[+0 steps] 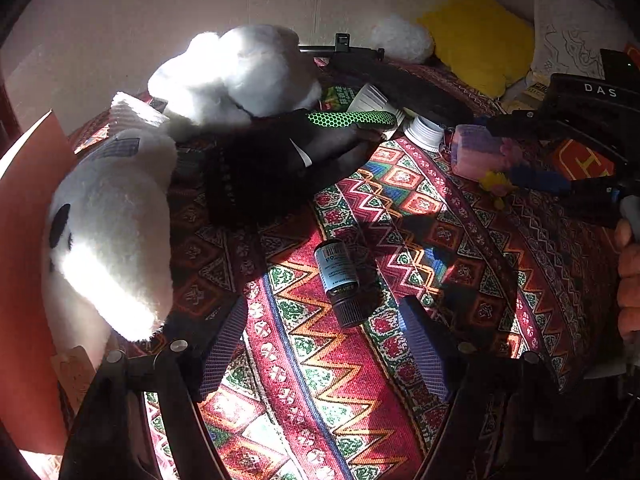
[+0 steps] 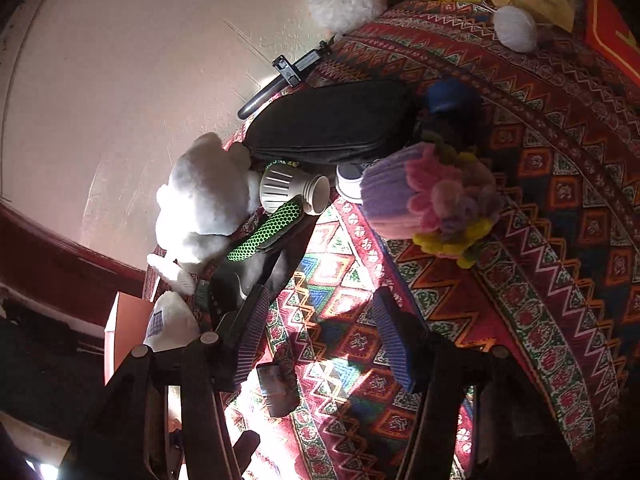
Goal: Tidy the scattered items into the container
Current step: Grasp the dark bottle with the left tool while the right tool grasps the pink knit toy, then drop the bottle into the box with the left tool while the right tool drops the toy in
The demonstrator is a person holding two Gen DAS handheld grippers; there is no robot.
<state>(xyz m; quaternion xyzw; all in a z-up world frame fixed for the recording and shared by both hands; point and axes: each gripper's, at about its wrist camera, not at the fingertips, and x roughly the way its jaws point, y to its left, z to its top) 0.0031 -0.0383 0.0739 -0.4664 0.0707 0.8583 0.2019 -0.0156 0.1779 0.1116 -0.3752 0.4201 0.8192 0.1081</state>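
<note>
A small dark bottle with a pale label lies on its side on the patterned cloth. My left gripper hovers just short of it, jaws open and wide apart, nothing between the pads. A purple fuzzy pot of pipe-cleaner flowers lies on its side further back. My right gripper is open and empty, short of the pot, with the bottle below near its left finger. In the left wrist view the right gripper comes in from the right beside the pot. An orange-red box wall stands at the left edge.
White plush toys crowd the left and back. A black shoe-like item, a green honeycomb-patterned piece, a white bulb and a black pouch lie behind. A yellow cushion is at the far back, and a hand at the right edge.
</note>
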